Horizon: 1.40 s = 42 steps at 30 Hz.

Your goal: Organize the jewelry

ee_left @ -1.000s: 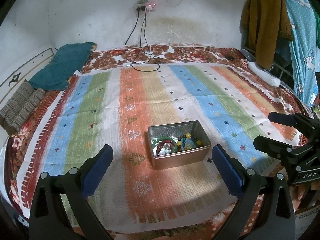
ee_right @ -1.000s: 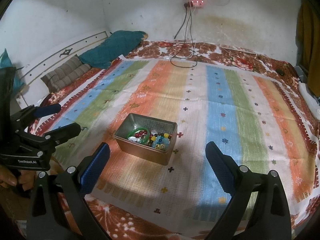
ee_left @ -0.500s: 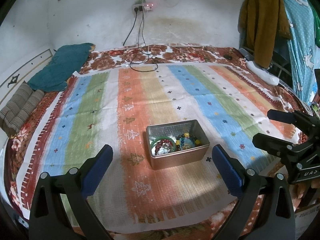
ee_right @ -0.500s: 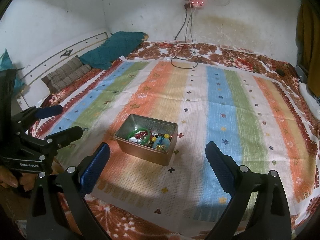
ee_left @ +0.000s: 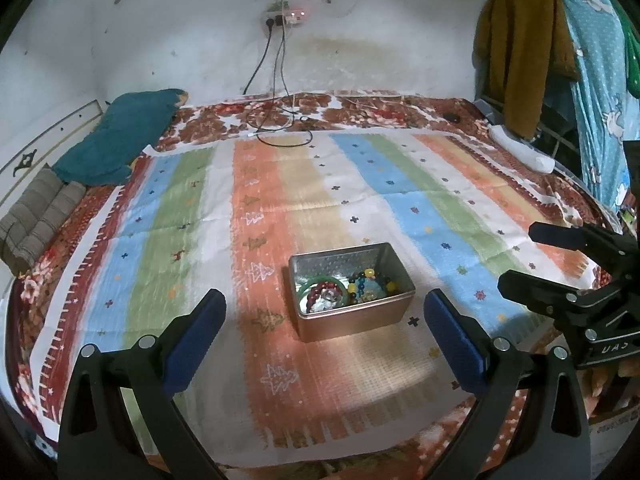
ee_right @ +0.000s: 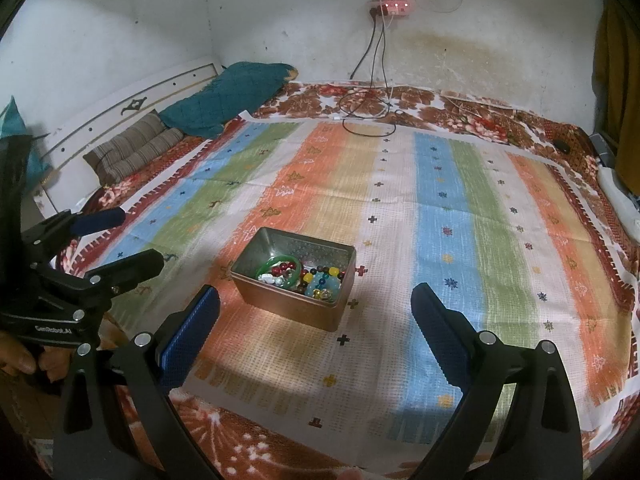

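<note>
An open metal tin [ee_left: 394,314] [ee_right: 292,306] sits on the striped bedspread, holding a green bangle [ee_left: 310,286] [ee_right: 266,266], a dark red bead bracelet [ee_left: 316,294] and mixed coloured beads [ee_left: 370,286] [ee_right: 320,280]. My left gripper [ee_left: 324,330] is open and hovers short of the tin, empty. My right gripper [ee_right: 316,328] is also open and empty, just in front of the tin. In the left wrist view the right gripper [ee_left: 516,258] shows at the right edge; the left gripper [ee_right: 140,238] appears at the left of the right wrist view.
The striped cloth [ee_left: 280,184] covers a bed with a floral sheet [ee_right: 460,112]. A teal pillow [ee_left: 120,140] and a striped cushion [ee_left: 36,216] lie at the left. Cables [ee_left: 280,128] trail from a wall socket. Clothes [ee_left: 524,48] hang at the right.
Both grippers have shifted slightly; the tin sits a little higher and nearer the centre in both views. Neither gripper has changed its opening.
</note>
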Each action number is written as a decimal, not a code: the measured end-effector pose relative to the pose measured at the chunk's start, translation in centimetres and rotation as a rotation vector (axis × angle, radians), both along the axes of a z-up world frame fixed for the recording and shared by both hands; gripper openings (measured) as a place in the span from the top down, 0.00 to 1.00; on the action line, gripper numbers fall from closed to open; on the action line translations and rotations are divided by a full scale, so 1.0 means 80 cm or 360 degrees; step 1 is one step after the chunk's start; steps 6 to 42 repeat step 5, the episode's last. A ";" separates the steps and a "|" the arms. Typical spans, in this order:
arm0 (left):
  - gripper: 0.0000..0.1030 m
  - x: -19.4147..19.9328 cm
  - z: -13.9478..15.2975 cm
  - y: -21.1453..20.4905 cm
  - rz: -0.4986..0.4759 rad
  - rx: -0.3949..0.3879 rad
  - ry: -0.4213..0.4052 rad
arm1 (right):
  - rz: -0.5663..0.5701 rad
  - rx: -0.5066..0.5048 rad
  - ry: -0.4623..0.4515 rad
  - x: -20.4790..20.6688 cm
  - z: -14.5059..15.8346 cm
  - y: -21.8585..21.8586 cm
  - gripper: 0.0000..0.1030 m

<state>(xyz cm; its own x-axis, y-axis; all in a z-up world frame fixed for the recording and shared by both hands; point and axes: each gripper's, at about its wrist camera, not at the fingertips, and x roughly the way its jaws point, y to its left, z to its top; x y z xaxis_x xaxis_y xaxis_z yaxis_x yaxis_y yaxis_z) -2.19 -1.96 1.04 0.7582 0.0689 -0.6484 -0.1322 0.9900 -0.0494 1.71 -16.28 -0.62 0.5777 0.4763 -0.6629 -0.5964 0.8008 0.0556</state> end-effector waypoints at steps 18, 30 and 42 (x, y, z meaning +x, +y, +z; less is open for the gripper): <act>0.06 -0.001 0.001 0.002 -0.0010 -0.0008 -0.0004 | 0.0002 0.0000 -0.0001 0.000 0.000 0.000 0.06; 0.06 -0.001 0.001 0.002 -0.0010 -0.0008 -0.0004 | 0.0002 0.0000 -0.0001 0.000 0.000 0.000 0.06; 0.06 -0.001 0.001 0.002 -0.0010 -0.0008 -0.0004 | 0.0002 0.0000 -0.0001 0.000 0.000 0.000 0.06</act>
